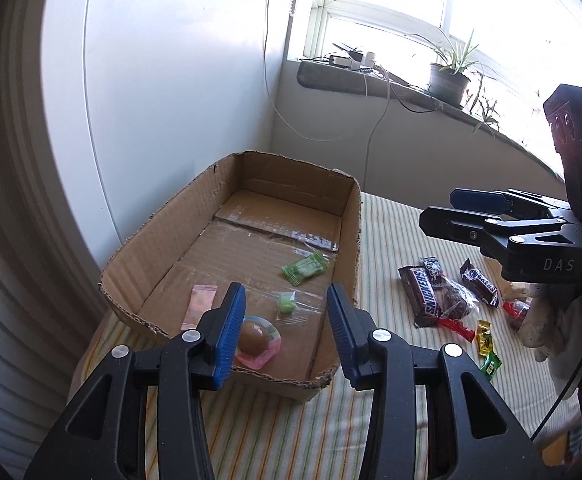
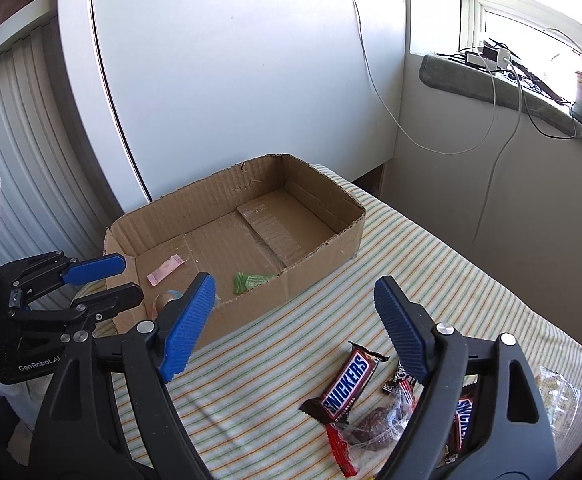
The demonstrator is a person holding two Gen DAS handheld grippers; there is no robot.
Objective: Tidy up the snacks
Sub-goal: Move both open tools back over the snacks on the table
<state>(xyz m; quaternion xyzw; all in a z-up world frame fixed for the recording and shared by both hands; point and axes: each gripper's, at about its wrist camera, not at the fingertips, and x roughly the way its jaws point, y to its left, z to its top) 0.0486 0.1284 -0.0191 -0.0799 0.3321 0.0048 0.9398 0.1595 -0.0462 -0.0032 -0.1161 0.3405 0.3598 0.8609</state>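
An open cardboard box [image 1: 351, 208] [image 2: 331, 240] stands on the striped cloth. In it lie a green candy [image 1: 305, 268] [image 2: 251, 280], a pink sachet [image 1: 201, 304] [image 2: 165, 270], a small green sweet in clear wrap [image 1: 287, 304] and a brown ball snack in a pink-rimmed cup [image 1: 253, 338]. My left gripper [image 1: 285, 292] [image 2: 131, 278] hovers open over the box's near end, the ball snack lying beside its left pad, not gripped. My right gripper [image 2: 295, 280] [image 1: 441, 206] is open and empty above the cloth, right of the box. Snickers bars [image 2: 347, 384] [image 1: 423, 292] lie below it.
More snacks lie on the cloth [image 2: 275, 344] right of the box: a second Snickers [image 1: 481, 288], a wrapped chocolate cookie [image 2: 379, 420], red [image 1: 457, 328], yellow [image 1: 484, 336] and green [image 1: 490, 366] candies. A gloved hand [image 1: 543, 328] holds the right gripper. A white panel, hanging cables and a windowsill with a plant [image 1: 449, 76] stand behind.
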